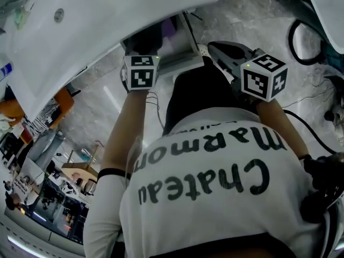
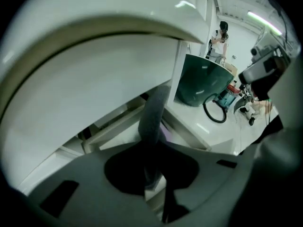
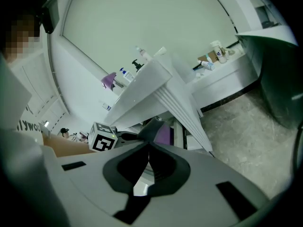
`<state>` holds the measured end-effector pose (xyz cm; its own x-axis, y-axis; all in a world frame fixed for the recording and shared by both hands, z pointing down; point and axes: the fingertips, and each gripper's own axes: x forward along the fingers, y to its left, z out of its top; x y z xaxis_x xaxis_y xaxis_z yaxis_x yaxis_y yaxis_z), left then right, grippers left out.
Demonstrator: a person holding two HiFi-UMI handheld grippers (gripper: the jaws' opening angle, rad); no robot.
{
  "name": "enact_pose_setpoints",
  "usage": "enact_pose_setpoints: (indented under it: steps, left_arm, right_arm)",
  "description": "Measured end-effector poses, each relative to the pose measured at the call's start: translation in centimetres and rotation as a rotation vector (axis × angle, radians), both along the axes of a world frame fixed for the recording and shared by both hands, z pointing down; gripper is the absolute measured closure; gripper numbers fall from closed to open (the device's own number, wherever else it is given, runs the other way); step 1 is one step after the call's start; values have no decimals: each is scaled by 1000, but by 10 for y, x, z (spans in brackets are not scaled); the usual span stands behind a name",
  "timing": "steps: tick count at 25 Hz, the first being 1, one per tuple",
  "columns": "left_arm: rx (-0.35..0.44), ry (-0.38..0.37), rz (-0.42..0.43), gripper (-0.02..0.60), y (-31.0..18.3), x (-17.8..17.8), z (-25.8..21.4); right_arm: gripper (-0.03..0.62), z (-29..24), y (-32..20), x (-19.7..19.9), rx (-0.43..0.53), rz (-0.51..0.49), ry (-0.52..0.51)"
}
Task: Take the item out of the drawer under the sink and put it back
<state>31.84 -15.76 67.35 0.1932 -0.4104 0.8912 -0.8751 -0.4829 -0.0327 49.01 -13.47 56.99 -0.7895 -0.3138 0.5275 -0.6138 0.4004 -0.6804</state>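
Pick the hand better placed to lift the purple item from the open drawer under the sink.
Left, probably. The left hand-held gripper is over the open drawer, with the purple item right beside its jaws. The right hand-held gripper is shut, just outside the drawer's edge.

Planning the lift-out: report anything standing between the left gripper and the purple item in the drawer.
Nothing visible does. The left gripper is already right beside the purple item at the open white drawer; the white sink only overhangs above.

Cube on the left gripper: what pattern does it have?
The cube bears black-and-white square markers; the head view shows it best.
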Motion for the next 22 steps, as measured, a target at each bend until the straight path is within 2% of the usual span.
enact_pose_setpoints:
  steps: [3,11,17,22]
  left_arm:
    - [65,34,-32,518,2,0,-29]
    - [290,127,-192,520,22,-20,-129]
    - [492,170,-339,520,32,-55,-204]
    - [607,203,-394,520,57,-83,-250]
  right_arm:
    - [582,-16,-7,-14,43,-42,-12]
    - [583,-69,-15,-58,178,-195,-34]
    - [583,-112,-24,-101,306,-311,-47]
    - [582,-148,-6,-141,392,-383,-63]
